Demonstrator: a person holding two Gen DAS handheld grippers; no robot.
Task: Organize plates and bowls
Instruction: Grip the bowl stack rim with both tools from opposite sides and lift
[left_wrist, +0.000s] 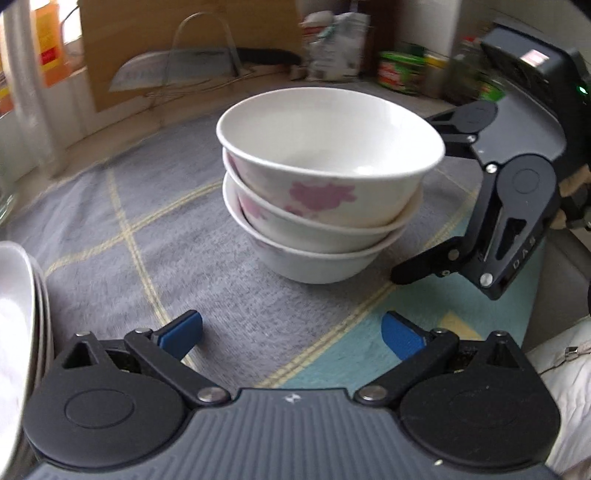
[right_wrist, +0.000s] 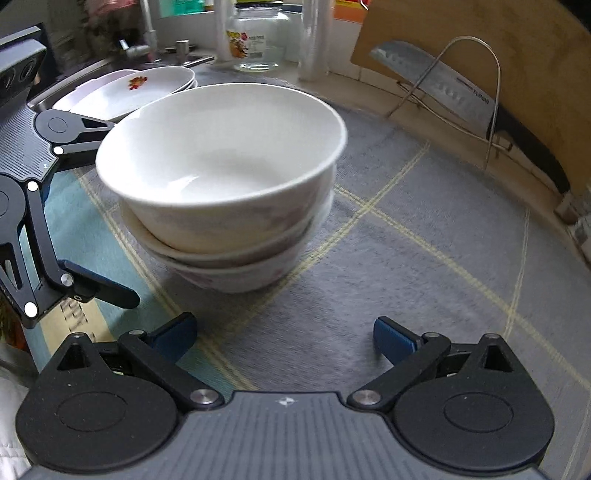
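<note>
Three white bowls with pink flower prints (left_wrist: 325, 184) stand nested in a stack on the grey mat, also central in the right wrist view (right_wrist: 221, 177). My left gripper (left_wrist: 291, 332) is open just short of the stack, with nothing between its blue pads. It shows at the left in the right wrist view (right_wrist: 120, 212), its fingers spread beside the bowls. My right gripper (right_wrist: 284, 338) is open too, empty, close to the stack from the other side (left_wrist: 415, 197). A stack of white plates (right_wrist: 129, 88) lies behind the bowls, and its edge (left_wrist: 18, 314) is at my left.
A grey checked mat (right_wrist: 406, 277) covers the counter. A cleaver (right_wrist: 436, 85) rests in a wire rack against a wooden cutting board (right_wrist: 517, 55). A glass jar (right_wrist: 255, 40) and a tap (right_wrist: 147, 37) stand at the back. Packets (left_wrist: 402, 72) crowd the far corner.
</note>
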